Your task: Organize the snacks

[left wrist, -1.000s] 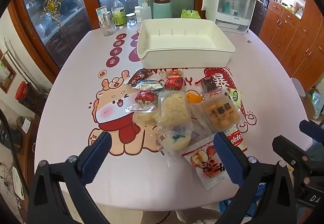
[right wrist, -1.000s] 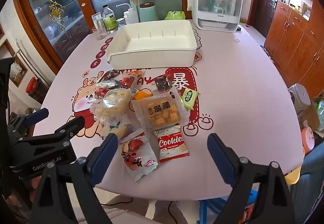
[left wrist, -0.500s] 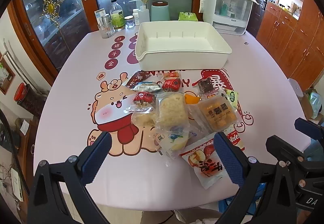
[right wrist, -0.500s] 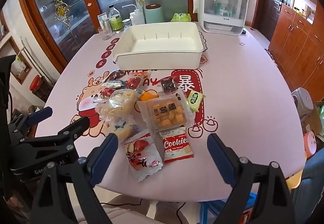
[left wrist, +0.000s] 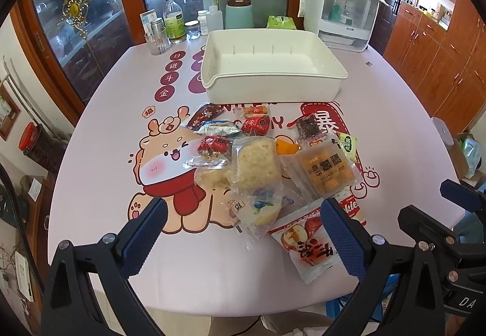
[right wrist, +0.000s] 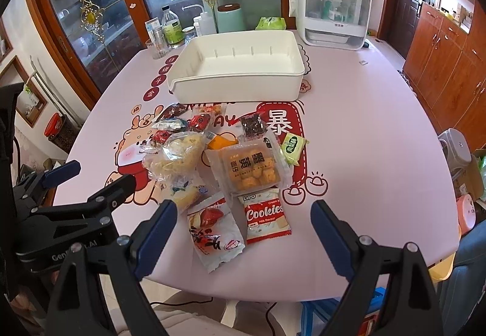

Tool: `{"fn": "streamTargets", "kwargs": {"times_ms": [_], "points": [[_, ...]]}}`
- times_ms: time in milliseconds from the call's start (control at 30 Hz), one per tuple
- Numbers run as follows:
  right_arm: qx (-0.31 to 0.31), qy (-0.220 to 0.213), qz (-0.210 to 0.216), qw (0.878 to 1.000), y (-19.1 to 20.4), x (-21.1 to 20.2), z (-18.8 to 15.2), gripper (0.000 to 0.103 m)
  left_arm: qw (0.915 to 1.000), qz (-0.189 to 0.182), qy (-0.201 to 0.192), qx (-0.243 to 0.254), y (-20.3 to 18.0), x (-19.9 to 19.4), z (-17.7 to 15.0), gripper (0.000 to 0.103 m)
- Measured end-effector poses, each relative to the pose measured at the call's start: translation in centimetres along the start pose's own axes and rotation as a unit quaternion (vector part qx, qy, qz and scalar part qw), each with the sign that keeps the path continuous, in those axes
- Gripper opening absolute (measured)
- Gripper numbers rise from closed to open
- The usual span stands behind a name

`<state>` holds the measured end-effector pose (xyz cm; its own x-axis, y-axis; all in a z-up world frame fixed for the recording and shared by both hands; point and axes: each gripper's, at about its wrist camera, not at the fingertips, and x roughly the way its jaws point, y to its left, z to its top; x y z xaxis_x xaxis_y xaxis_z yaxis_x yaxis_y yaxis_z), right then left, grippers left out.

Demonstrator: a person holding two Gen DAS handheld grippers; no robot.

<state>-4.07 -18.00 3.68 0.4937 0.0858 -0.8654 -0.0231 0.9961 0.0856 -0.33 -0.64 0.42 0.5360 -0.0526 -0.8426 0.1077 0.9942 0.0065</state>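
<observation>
While both my grippers hang over the near table edge, my left gripper (left wrist: 243, 232) and right gripper (right wrist: 243, 229) gape wide, grasping nothing. Snack packets (right wrist: 218, 159) lie heaped just before the white bin (right wrist: 240, 90), touching its front wall.

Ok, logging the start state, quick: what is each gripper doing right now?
Left gripper: open, holding nothing, above the pink table's near edge.
Right gripper: open, holding nothing.
</observation>
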Motion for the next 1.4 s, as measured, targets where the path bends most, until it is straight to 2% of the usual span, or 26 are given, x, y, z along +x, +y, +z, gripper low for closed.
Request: {"fn": "streamTargets", "kwargs": {"times_ms": [767, 1400], "points": [[-0.008, 0.009, -0.001, 1.000, 0.1, 0.9, 0.6, 0.090, 1.0000, 0.002, 0.006, -0.006, 0.3, 0.8, 0.4, 0.100], [-0.021, 0.033, 0.014, 0.999, 0.9, 2.7, 1.3, 0.089, 0.9992, 0.007, 0.037, -0.014, 1.7, 3.4, 1.4, 0.100]]}}
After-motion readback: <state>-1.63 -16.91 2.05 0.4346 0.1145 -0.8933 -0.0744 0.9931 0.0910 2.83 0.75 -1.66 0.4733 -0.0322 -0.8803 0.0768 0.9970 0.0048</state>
